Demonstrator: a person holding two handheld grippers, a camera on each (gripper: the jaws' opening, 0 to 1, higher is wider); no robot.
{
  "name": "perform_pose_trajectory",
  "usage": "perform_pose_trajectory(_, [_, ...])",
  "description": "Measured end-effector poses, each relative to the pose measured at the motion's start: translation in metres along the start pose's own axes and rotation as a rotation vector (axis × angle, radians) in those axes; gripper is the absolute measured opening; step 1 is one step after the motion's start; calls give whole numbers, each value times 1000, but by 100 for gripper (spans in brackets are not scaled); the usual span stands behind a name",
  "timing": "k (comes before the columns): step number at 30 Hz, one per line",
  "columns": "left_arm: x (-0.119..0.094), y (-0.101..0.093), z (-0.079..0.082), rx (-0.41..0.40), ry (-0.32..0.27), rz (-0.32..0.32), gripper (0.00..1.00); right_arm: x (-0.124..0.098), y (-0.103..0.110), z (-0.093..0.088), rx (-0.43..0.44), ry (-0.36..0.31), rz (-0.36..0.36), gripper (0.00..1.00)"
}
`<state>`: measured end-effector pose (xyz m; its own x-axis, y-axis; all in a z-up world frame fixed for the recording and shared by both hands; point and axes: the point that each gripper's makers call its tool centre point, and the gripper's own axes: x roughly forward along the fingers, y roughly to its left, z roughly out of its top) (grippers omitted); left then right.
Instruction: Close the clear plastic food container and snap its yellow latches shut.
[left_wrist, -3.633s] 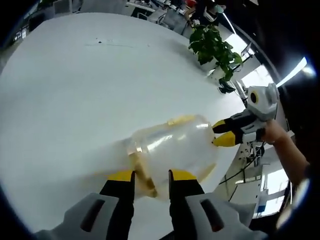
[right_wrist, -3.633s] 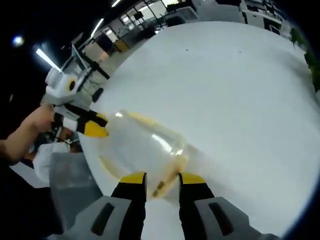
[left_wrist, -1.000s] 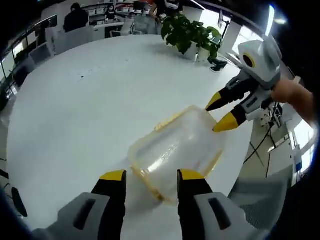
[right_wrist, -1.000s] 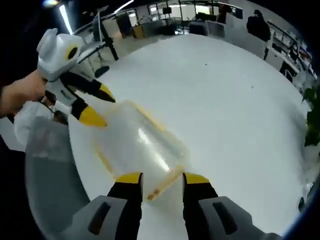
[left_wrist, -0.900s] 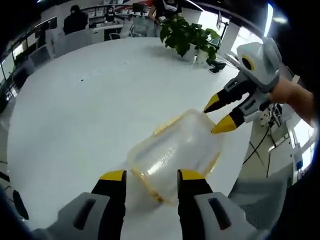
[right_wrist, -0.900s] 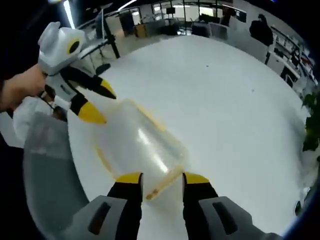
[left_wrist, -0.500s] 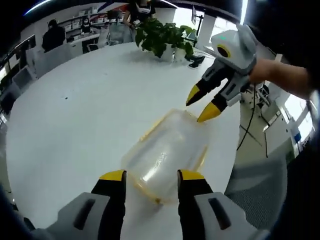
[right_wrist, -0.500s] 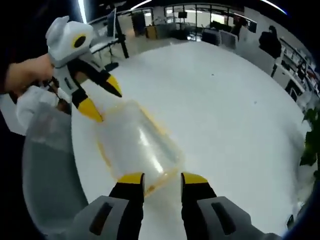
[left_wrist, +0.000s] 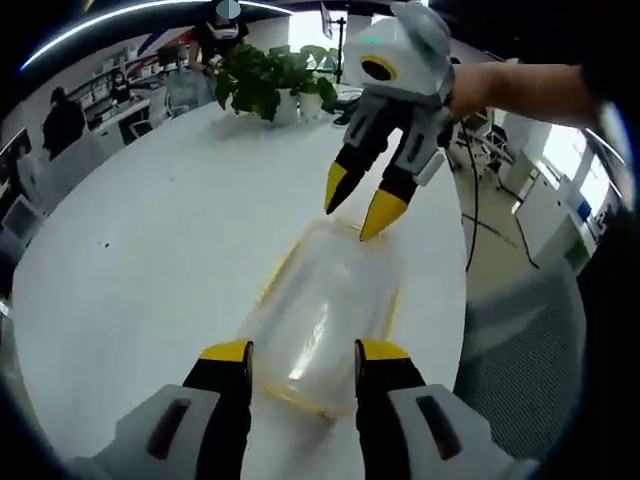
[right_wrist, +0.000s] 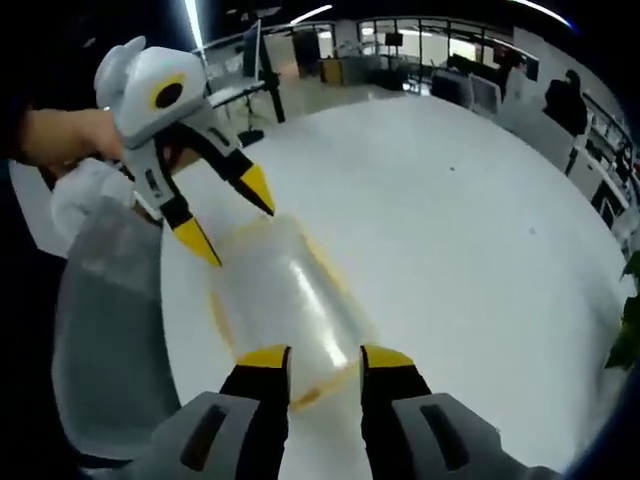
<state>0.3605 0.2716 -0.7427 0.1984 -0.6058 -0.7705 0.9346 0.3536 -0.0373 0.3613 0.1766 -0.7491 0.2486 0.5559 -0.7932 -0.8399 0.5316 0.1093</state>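
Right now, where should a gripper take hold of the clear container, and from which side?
Probably across one short end of the clear container, on its yellow rim. It lies flat and long on the white table, and the left gripper and the right gripper, both open, each face one end.

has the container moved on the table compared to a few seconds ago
Yes. The container lay on its side; now it sits flat on the table, near its edge, between the open left gripper and right gripper.

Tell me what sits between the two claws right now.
The clear container with its yellow rim lies lengthwise between them on the white table: left claw at its near end, right claw at the far end, per the left gripper view.
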Motion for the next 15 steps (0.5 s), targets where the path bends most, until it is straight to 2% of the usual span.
perform_pose_trajectory(3, [0, 0, 3, 9, -10, -7, 39, 2, 3, 0, -30, 6, 12, 22])
perform_pose_trajectory(15, [2, 0, 7, 28, -14, -21, 38, 7, 11, 5, -49, 20, 26, 22])
